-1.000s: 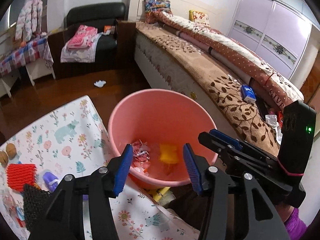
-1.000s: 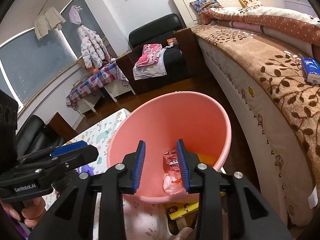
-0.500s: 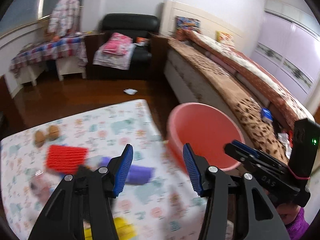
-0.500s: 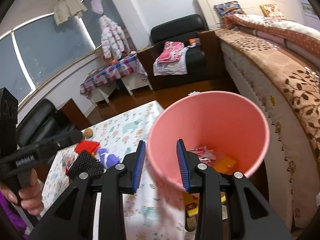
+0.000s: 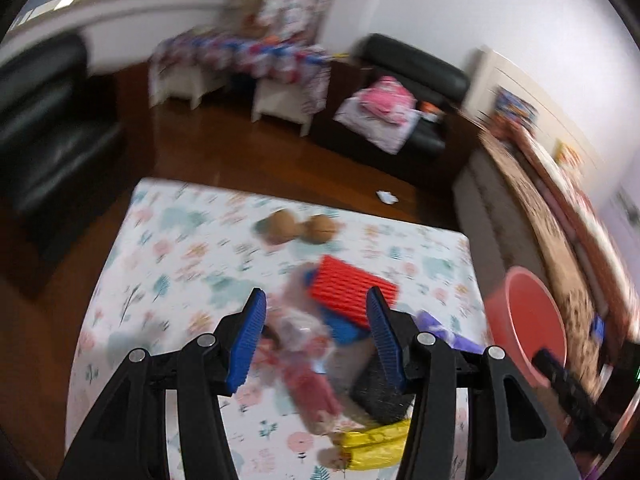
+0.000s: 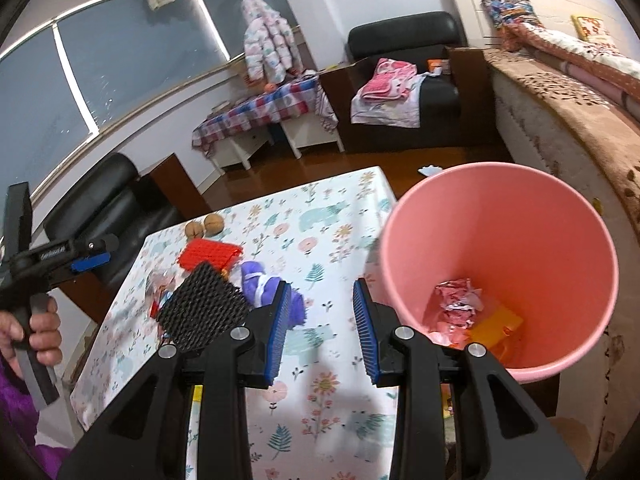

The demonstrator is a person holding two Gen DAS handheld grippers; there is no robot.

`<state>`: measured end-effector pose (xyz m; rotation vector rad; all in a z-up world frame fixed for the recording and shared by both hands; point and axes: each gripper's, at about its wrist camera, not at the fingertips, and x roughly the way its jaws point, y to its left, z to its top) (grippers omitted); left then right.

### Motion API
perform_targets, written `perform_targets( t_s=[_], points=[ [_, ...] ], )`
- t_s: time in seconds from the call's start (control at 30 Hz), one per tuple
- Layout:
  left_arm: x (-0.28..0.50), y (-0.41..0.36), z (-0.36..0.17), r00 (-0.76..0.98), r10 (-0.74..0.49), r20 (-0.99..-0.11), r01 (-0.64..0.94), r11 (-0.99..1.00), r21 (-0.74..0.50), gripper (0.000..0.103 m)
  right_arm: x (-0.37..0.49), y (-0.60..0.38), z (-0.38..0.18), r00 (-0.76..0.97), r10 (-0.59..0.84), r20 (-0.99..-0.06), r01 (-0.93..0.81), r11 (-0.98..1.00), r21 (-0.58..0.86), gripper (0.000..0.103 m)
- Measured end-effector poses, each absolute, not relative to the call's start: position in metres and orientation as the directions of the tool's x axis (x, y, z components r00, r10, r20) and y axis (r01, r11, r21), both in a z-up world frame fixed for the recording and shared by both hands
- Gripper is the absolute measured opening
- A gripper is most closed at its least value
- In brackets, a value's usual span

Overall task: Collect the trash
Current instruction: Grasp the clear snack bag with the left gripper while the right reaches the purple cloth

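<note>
Right wrist view, lower centre: the right gripper stands with fingers spread and nothing between them, above the flower-printed tablecloth. Immediately right of it, filling the right half of the frame, is the pink bucket, standing beside the table edge; crumpled pink wrapper and an orange piece lie at its bottom. Left of the fingers on the cloth: a black mesh pad, a purple bundle just beside it, a red ridged pad behind, and two brown walnuts farther up. At the left edge, the left gripper is held by a hand.

Left wrist view, heavily blurred: the left gripper is released, fingers wide apart, empty, over a clutter of clear and pink wrappers at lower centre. A yellow wrapper lies at the bottom edge, below the black pad. The red pad sits at mid-frame, the walnuts above it. The bucket appears at the right edge. A white scrap lies on the wood floor beyond the table.
</note>
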<state>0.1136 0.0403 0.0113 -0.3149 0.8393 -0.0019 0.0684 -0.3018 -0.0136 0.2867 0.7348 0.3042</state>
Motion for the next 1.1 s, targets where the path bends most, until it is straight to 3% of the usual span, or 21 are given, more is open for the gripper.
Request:
perform_targets(
  t_s=[0.17,0.5,0.6,0.63,0.7,0.8,1.1],
  points=[
    [0.124,0.063,-0.007,0.604,-0.129,-0.787,-0.275,0.893,-0.357,0.056,0.076,-0.292,-0.016,0.687,0.4,-0.607,-0.203,0.907,0.368,0.033],
    [0.147,0.04,-0.041,0.455,-0.107,-0.884,-0.393,0.867,-0.307,0.063,0.096,-0.264,-0.024,0.625,0.456,-0.633,-0.289,0.889,0.354,0.033],
    [0.153,0.035,-0.049,0.439,-0.092,-0.894,-0.395,0.874,-0.284,0.063,0.109,-0.256,-0.025,0.609,0.472,-0.637,-0.311,0.881,0.357,0.039],
    [0.153,0.035,-0.052,0.433,-0.094,-0.897,-0.395,0.874,-0.282,0.06,0.114,-0.253,-0.026,0.602,0.478,-0.64,-0.316,0.878,0.36,0.042],
    [0.153,0.037,-0.056,0.426,-0.092,-0.9,-0.39,0.879,-0.274,0.033,0.123,-0.248,-0.028,0.583,0.489,-0.649,-0.324,0.873,0.366,0.042],
    [0.149,0.044,-0.061,0.42,-0.1,-0.902,-0.387,0.879,-0.278,0.018,0.137,-0.239,-0.037,0.545,0.501,-0.672,-0.331,0.866,0.375,0.042],
    [0.131,0.059,-0.045,0.505,-0.109,-0.856,-0.329,0.893,-0.308,0.017,0.136,-0.23,-0.065,0.431,0.522,-0.736,-0.296,0.852,0.432,0.042]
  ],
)
